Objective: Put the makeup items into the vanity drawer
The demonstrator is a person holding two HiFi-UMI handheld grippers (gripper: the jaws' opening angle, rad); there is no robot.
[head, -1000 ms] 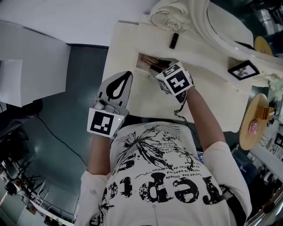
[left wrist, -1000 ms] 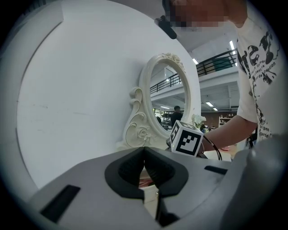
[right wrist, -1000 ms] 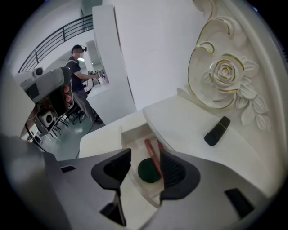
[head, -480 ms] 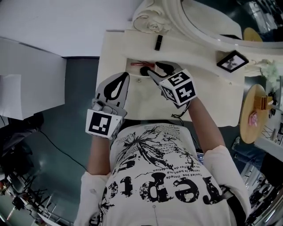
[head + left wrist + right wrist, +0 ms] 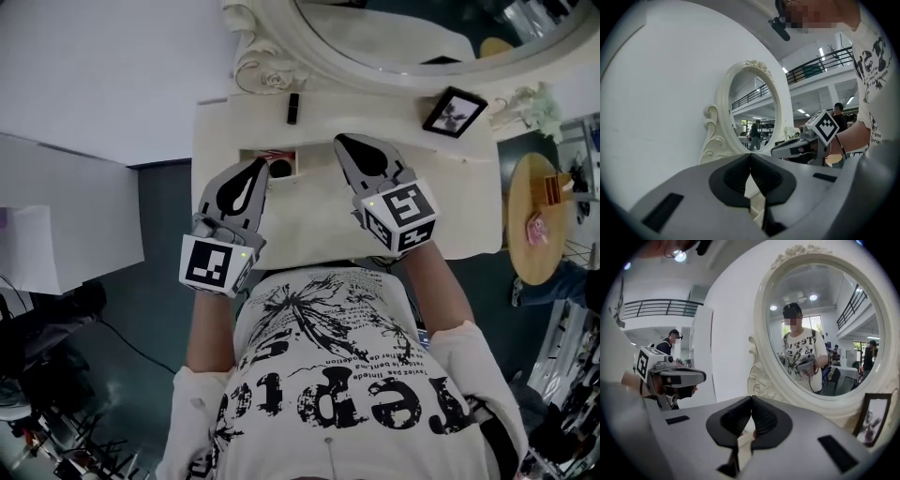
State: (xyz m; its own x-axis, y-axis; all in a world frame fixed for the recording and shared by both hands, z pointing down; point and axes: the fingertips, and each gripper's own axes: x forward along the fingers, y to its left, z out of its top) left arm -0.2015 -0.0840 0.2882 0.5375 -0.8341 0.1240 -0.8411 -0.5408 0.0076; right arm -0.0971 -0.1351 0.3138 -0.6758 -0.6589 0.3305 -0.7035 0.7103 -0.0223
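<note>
Cream bench (image 5: 309, 220) fills mid frame. Its front half is bare, its left and near edges are clear of clutter, and grey floor shows past the left edge. Oval mirror (image 5: 412, 37) in a carved frame stands along the back edge, so there's little room behind.

Both forearms reach forward from the torso, side by side, roughly level, pointing at the mirror. Marker cubes face up.

Left gripper (image 5: 262, 163) is over the bench's left part, its tip right at the open drawer (image 5: 281, 164). Jaws clenched, pads meeting, nothing between them.

Right gripper (image 5: 339, 141) is over the bench middle, to the right of the drawer and apart from it, raised off the top. Its jaws have just been closing and are now clenched with nothing between them. Open bench lies between the two grippers.

Drawer sits pulled out at back left. Dark and reddish makeup items (image 5: 277, 168) are inside; can't tell what kind.

Picture frame (image 5: 453, 111) is at back right, leaning by the mirror base, well clear of both grippers.

Black tube (image 5: 292, 108) lies on the top behind the drawer, near the mirror's scroll foot, untouched.
</note>
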